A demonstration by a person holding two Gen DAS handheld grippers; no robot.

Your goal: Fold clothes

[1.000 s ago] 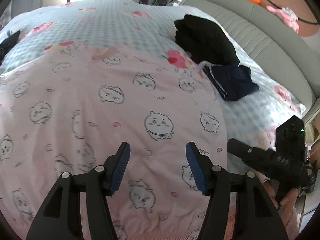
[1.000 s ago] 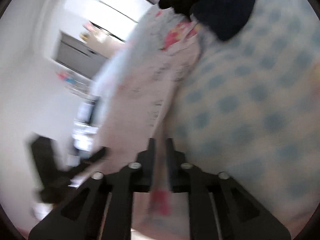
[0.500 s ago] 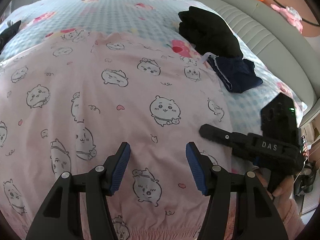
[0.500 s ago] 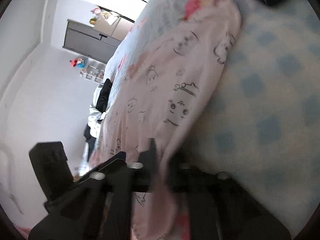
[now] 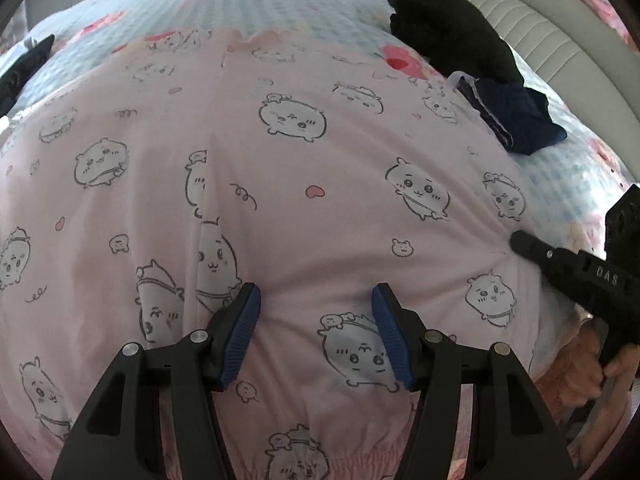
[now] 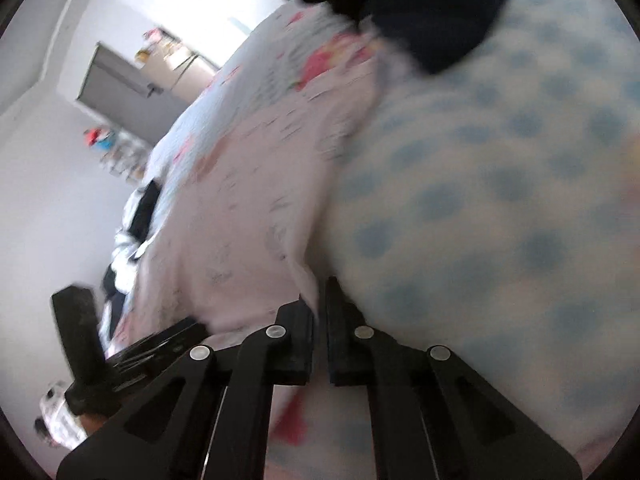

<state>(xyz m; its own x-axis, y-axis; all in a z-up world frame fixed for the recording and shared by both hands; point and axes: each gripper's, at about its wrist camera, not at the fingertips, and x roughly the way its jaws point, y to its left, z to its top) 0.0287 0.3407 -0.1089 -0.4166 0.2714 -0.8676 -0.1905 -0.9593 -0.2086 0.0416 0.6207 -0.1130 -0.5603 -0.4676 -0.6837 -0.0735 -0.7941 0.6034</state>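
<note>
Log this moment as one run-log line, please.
stage: fold start | left tongs: open above pink pyjama garment | right tongs: just closed, shut on garment's edge | dark clothes: piled beyond, untouched

The left gripper [image 5: 316, 334] is pointing steeply down with its jaws standing wide apart, while the right gripper [image 6: 320, 312], at its right, is pinching tight.

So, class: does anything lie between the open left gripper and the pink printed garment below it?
Nothing visible does. The left gripper hangs open right over the pink printed garment; the black clothes and navy garment lie off at its far right edge.
</note>
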